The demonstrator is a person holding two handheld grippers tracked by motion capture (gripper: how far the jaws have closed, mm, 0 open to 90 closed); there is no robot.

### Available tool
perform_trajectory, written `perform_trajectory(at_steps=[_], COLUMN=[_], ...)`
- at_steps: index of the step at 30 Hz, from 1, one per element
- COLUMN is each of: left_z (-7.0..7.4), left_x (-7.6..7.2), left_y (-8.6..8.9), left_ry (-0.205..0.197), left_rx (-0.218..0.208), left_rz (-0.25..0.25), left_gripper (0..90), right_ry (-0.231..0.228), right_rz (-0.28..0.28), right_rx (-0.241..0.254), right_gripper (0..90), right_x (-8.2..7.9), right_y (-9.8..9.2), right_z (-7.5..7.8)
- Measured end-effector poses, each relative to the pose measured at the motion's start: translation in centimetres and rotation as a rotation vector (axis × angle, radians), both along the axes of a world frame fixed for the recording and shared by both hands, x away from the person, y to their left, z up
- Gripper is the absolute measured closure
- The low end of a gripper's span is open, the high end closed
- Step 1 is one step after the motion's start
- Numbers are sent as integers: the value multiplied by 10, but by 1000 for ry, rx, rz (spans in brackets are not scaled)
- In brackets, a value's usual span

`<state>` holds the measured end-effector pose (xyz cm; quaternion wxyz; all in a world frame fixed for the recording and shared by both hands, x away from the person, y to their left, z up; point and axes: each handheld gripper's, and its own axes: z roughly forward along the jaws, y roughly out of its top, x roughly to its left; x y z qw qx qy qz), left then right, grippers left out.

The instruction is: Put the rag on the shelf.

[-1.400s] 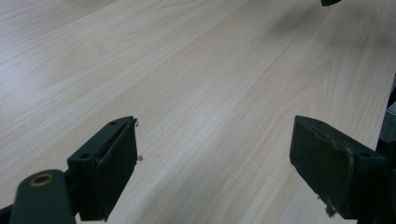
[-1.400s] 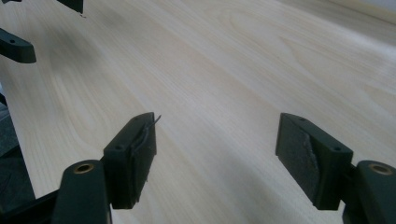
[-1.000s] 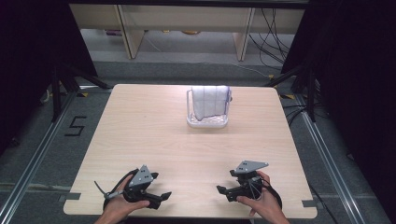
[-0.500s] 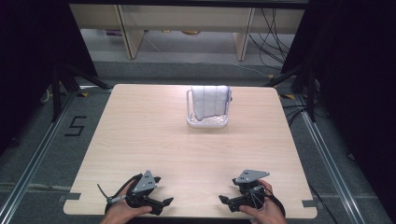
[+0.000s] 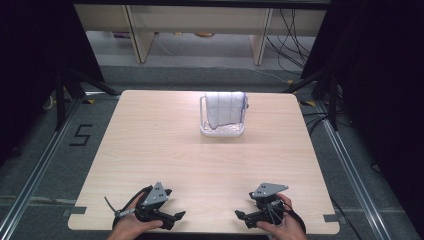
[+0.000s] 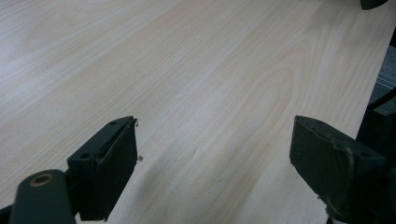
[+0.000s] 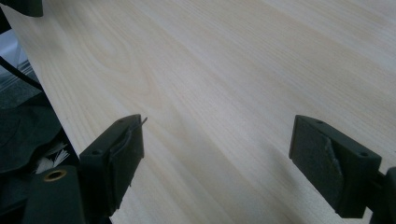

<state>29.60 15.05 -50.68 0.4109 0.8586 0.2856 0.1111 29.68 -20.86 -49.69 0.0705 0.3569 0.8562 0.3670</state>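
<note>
Grippers had drawn back toward the six o'clock edge of the table (image 5: 150,150) since a second before; earlier both sat farther in on the wood, and the rack with its towel had stayed put. Pale wood-grain laminate covered the tabletop, which had rounded corners and stood on a dark grey floor; a taped number five lay on the floor at nine o'clock, light wooden legs of other furniture showed at twelve o'clock, and black cables trailed at two o'clock. A white rack (image 5: 223,131) stood at about one o'clock of the table's middle, with a white towel (image 5: 224,109) draped over its top, well apart from both hands. The left gripper (image 5: 176,217) lay at seven o'clock, jaws spread wide over bare wood with nothing between them, as the left gripper view showed. The right gripper (image 5: 241,216) lay at five o'clock, likewise wide apart and empty, its tips pointing toward the left one.
</note>
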Motion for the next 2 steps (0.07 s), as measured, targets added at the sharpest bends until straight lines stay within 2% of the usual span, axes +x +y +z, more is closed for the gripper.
perform_trajectory(at_steps=[2], left_z=[-1], left_x=[1], left_y=[0], left_ry=[1], left_rx=[-3], left_rz=[-1], left_gripper=[147], right_ry=[-4], right_rz=[1], right_rx=[-3], right_gripper=[187], right_x=[1], right_y=[0], right_z=[-1])
